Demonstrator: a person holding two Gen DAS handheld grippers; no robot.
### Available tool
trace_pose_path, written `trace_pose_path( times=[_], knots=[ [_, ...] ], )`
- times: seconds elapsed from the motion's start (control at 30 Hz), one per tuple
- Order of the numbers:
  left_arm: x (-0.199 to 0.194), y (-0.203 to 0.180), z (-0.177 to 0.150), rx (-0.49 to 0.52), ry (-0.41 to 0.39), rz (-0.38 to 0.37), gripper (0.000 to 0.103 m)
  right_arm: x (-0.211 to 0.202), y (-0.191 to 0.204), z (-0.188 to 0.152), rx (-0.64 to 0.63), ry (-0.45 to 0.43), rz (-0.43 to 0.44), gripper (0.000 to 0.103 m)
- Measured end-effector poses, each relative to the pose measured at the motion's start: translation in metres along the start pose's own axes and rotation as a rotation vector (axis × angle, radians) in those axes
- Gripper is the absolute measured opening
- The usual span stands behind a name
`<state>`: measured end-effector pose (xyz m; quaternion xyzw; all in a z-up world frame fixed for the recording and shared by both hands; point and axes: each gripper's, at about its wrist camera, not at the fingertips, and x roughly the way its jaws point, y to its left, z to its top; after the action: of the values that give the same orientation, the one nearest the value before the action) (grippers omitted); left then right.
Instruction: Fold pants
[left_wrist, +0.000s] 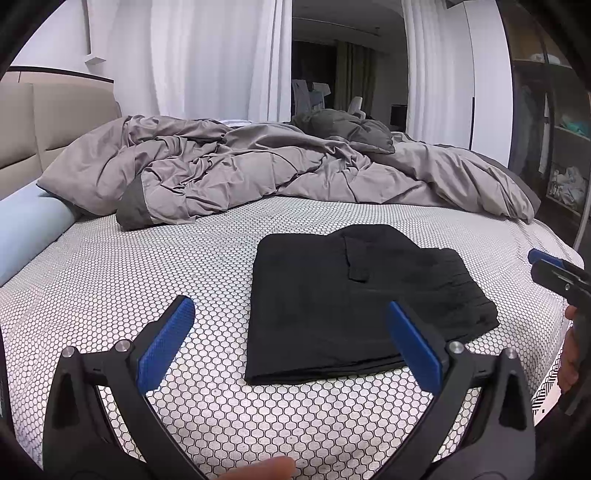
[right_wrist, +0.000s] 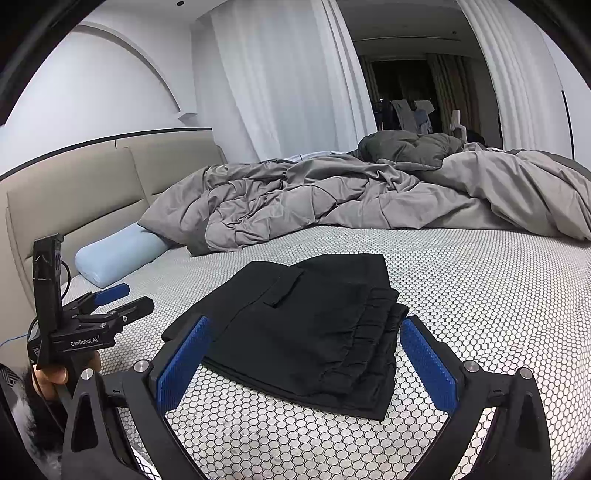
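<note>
While both tools hover above the bed (left_wrist: 110, 280), the black pants (left_wrist: 354, 299) lie folded into a compact rectangle on the honeycomb-patterned sheet, in front of the crumpled grey duvet (left_wrist: 258, 170). Long axis runs from near edge toward the duvet; gathered waistband faces the right side. Left tool (left_wrist: 291, 347): jaws spread wide, empty. Right tool (right_wrist: 306, 369): jaws spread wide, empty, straddling the pants' near end without contact.

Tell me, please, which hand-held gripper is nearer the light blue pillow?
Left. The left hand-held gripper hangs between the pillow and the black pants; the right hand-held gripper is beyond the pants.
</note>
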<state>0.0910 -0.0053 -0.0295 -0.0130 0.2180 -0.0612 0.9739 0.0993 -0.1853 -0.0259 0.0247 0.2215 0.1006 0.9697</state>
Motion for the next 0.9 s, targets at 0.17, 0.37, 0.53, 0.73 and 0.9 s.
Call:
trace_pose_path(
  times=[0.17,0.37,0.53,0.73,0.9],
  knots=[
    [0.0001,0.0014,0.0005,0.001,-0.001,0.002,0.102,0.0002,0.0001,-0.0002,0.000,0.001,-0.001,0.103],
    [-0.0005,0.0012,0.0001,0.000,-0.002,0.005,0.102,0.0001,-0.0007,-0.0002,-0.003,0.000,-0.001,0.103],
    [0.0002,0.0036,0.0012,0.001,-0.002,0.003,0.102,0.0005,-0.0018,-0.0004,-0.005,0.003,0.000,0.103],
    [0.0001,0.0071,0.0014,0.001,-0.002,0.004,0.102,0.0017,-0.0024,0.0005,-0.008,0.006,-0.001,0.103],
    [-0.0003,0.0085,0.0009,0.002,-0.004,0.006,0.102,0.0024,-0.0023,0.0004,-0.009,0.008,-0.002,0.103]
  ],
)
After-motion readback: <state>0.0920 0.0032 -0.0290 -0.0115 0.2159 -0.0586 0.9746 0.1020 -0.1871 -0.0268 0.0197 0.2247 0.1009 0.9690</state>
